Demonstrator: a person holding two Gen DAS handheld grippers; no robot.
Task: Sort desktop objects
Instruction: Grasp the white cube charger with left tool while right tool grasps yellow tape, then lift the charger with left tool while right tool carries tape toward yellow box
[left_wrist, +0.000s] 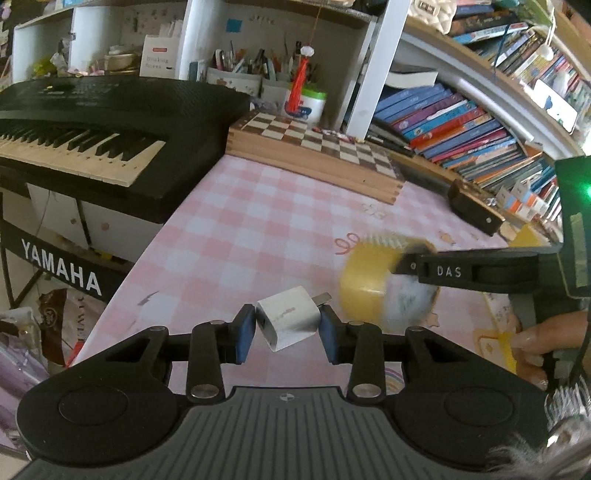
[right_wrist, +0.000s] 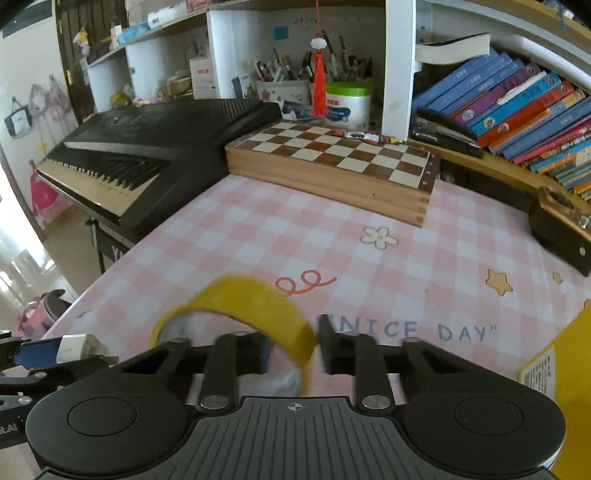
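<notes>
Plug: the white plug block (left_wrist: 287, 318) sits tipped between the blue pads (left_wrist: 246, 334) of the left gripper (left_wrist: 288, 332), squeezed tight, above the near part of the pink checked table (left_wrist: 258, 229). Its metal prongs stick out to the right.
Tape: the yellow tape roll (right_wrist: 255, 317) stands on edge, and the right gripper (right_wrist: 291, 354) pinches its wall – one finger looks to be inside the ring, one outside. It is blurred, so I cannot tell if it touches the table.
How close: in the left wrist view the tape roll (left_wrist: 373, 284) is just to the right of the plug, near the prongs.
What could go wrong, plug: it is held crooked by its corners, so it may twist and pop out if the hand shakes.
What could go wrong, tape: only a thin wall is pinched, so the roll may swing, slip and roll away toward the left table edge.
What could go wrong, bump: the two grippers are near each other – a quick move may knock the tape against the plug.
Edges: the table ends on the left, with the black keyboard (right_wrist: 159, 147) beside it and bags on the floor below.
Far side: a chess board box (right_wrist: 332, 166) blocks the far end, with books (right_wrist: 517, 99) on the far right.
Open room: the middle of the table is bare.
Right side: a yellow box (right_wrist: 554, 362) sits at the near right.
</notes>
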